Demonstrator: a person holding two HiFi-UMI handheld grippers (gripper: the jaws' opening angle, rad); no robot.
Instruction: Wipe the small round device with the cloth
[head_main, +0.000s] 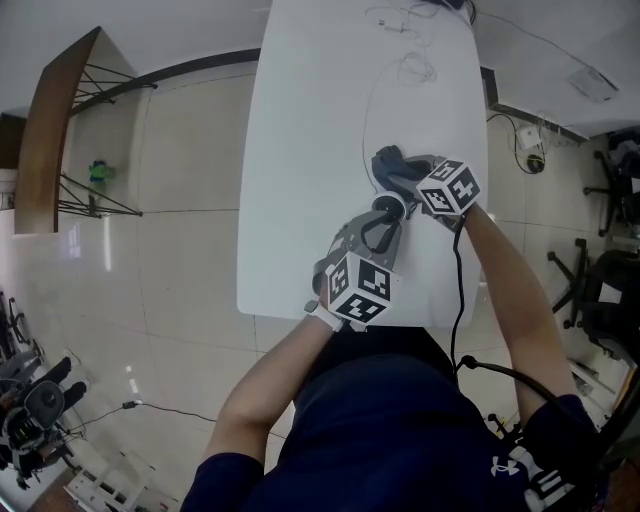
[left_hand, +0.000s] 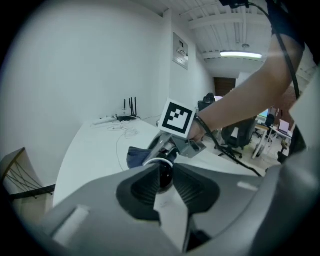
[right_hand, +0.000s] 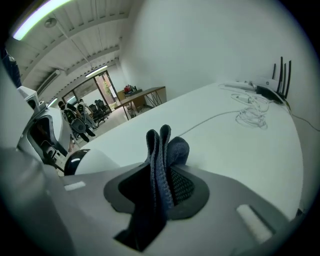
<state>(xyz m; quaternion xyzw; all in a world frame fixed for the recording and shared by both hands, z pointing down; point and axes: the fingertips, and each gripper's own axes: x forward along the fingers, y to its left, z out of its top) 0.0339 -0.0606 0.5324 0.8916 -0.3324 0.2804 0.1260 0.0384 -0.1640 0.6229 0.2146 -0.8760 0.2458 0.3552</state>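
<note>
The small round device (left_hand: 162, 176), black-faced with a white rim, sits clamped between the pads of my left gripper (left_hand: 164, 169). In the head view that left gripper (head_main: 384, 218) points away from me over the white table (head_main: 300, 200), with the device (head_main: 389, 206) at its tips. My right gripper (right_hand: 162, 150) is shut on a folded dark blue cloth (right_hand: 161, 165), which sticks up out of its jaws. The cloth (head_main: 393, 164) hangs just beyond the device, and the right gripper (head_main: 412, 178) is beside it. From the right gripper view the device (right_hand: 76, 160) shows low at the left.
A thin white cable (head_main: 398, 75) loops across the far part of the table. A router (right_hand: 272, 91) with antennas and more cords lie at the table's far end. Office chairs (head_main: 600, 280) stand to the right, and a wooden shelf (head_main: 50, 130) to the left. The table's near edge (head_main: 300, 312) is under my left hand.
</note>
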